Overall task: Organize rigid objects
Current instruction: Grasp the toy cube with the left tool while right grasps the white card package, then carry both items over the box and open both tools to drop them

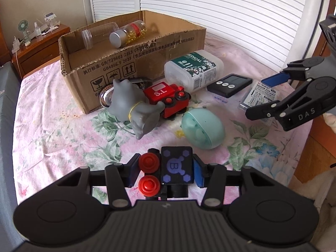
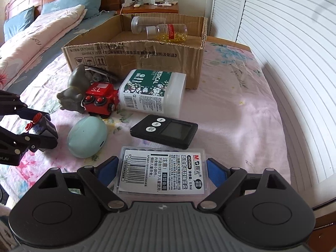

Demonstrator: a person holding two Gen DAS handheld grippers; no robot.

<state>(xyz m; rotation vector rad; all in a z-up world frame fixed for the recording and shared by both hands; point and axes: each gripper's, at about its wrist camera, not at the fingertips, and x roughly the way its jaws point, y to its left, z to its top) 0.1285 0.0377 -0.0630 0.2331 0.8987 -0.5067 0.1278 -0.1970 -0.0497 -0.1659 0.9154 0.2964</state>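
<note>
My left gripper is shut on a small black toy train car with red wheels, held above the bed; it also shows in the right wrist view. My right gripper is open, its blue pads either side of a clear plastic refill case lying on the sheet, not touching it. A cardboard box stands behind, holding a pill bottle and a clear jar. A red toy train, grey rubber dog, teal egg case, medical swab box and black timer lie in front.
Everything lies on a pink floral bedsheet. A wooden nightstand with a small fan stands behind the box. White slatted doors run along the far and right side. Pillows and a folded quilt lie at the left.
</note>
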